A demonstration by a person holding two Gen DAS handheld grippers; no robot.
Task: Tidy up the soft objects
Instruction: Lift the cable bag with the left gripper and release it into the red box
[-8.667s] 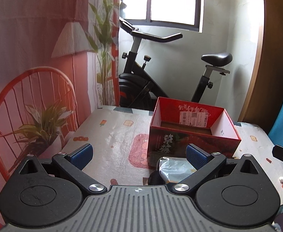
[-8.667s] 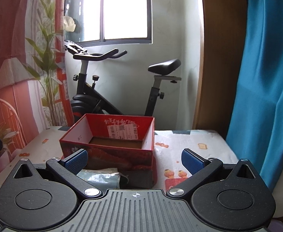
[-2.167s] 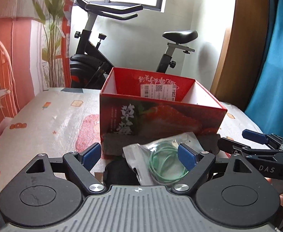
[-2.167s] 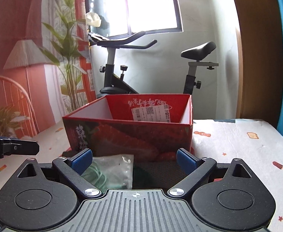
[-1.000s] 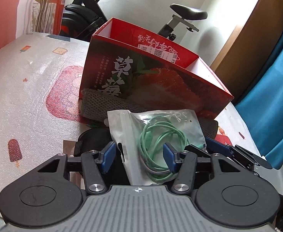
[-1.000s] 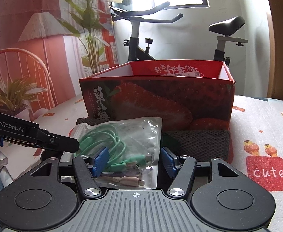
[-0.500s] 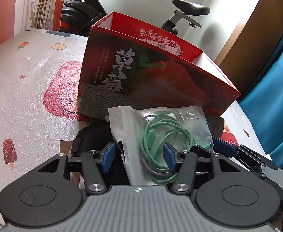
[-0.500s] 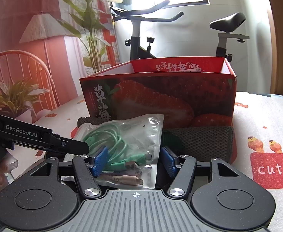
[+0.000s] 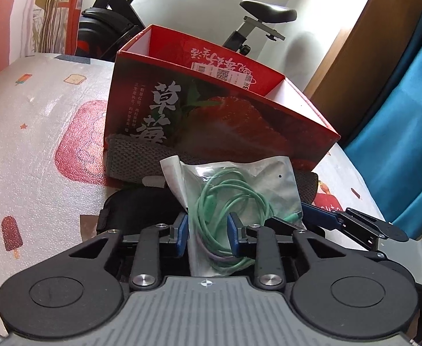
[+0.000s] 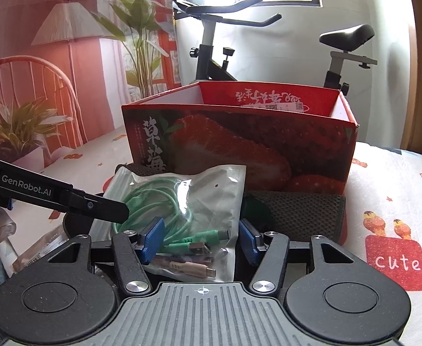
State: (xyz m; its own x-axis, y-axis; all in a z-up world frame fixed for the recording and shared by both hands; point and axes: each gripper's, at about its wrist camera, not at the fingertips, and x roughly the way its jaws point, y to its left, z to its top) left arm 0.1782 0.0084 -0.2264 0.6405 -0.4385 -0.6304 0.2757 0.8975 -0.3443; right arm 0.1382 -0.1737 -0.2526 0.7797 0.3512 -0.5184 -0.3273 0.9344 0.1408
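A clear plastic bag of green cables (image 9: pixel 234 193) (image 10: pixel 187 201) lies in front of the red strawberry box (image 9: pixel 211 109) (image 10: pixel 239 138), on top of a grey mesh cloth (image 9: pixel 130 158) (image 10: pixel 300 210) and a black pouch (image 9: pixel 136 207). My left gripper (image 9: pixel 208 232) has closed its blue pads onto the bag's near left edge. My right gripper (image 10: pixel 200 239) straddles the bag's near right edge with its pads partly closed, a gap still showing.
The box is open at the top and stands mid-table on a patterned cloth (image 9: pixel 38 132). An exercise bike (image 10: pixel 216 49) stands behind the table. A blue curtain (image 9: pixel 406 115) hangs at the right. A printed backdrop with a plant (image 10: pixel 23 121) is at the left.
The left gripper's pads have closed in from a wider gap onto the bag. The bag's left side is slightly bunched and lifted. The right gripper has barely moved.
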